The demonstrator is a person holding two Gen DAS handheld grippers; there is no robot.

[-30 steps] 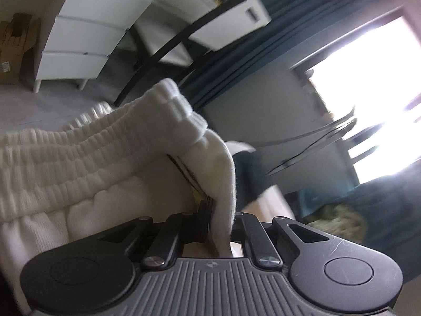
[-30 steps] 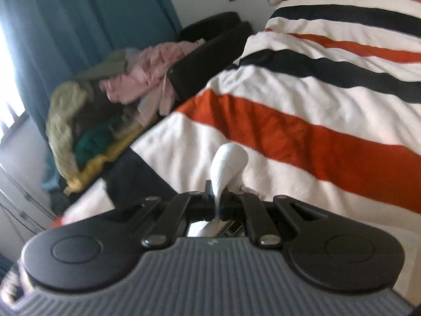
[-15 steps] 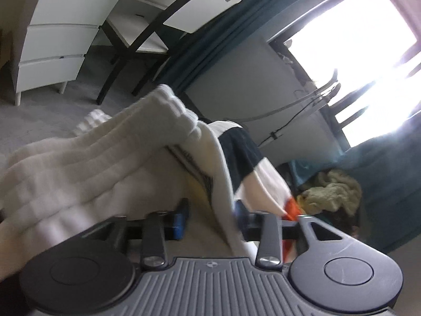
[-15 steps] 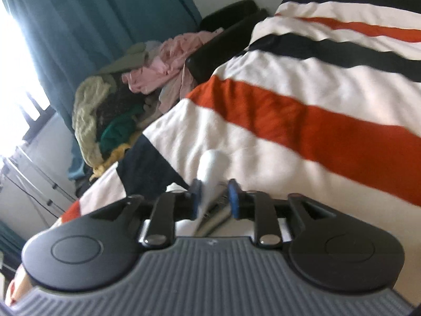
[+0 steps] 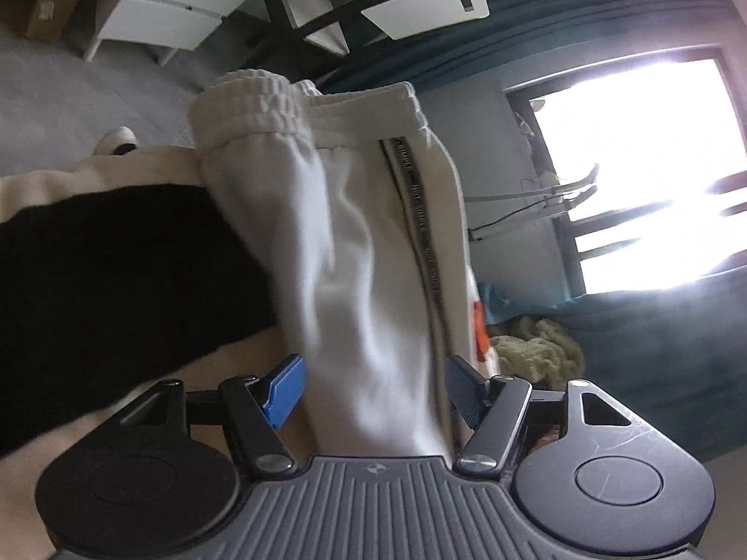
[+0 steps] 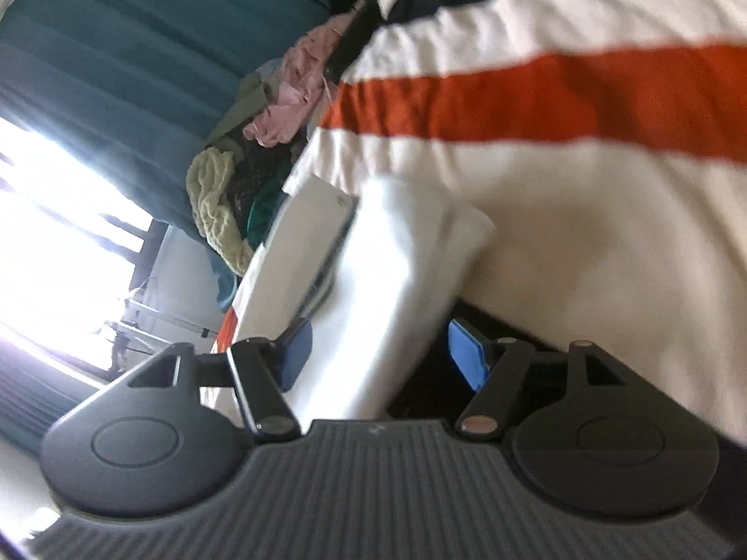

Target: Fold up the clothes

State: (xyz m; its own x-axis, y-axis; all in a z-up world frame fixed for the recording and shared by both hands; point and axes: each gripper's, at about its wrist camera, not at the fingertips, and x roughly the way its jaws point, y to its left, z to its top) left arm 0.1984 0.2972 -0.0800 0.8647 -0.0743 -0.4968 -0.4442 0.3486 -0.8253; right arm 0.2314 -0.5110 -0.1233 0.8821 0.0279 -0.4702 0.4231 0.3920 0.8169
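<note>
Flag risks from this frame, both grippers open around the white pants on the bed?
1. The left gripper stands open with the white pants running between its fingers; pulling away could snag and undo the fold.
2. The right gripper is open too, so nothing holds the cloth.
3. The waistband seems to lie near the edge of the striped bedspread, with floor beyond; the pants might slide off.

1. We have spread the left gripper (image 5: 373,389), which a second ago pinched the white pants (image 5: 364,242); the cloth now lies loose between its blue pads (image 5: 285,389).
2. We have likewise parted the right gripper (image 6: 376,354), freeing the pants.
3. The pants now rest folded on the striped bedspread (image 6: 583,214).
</note>
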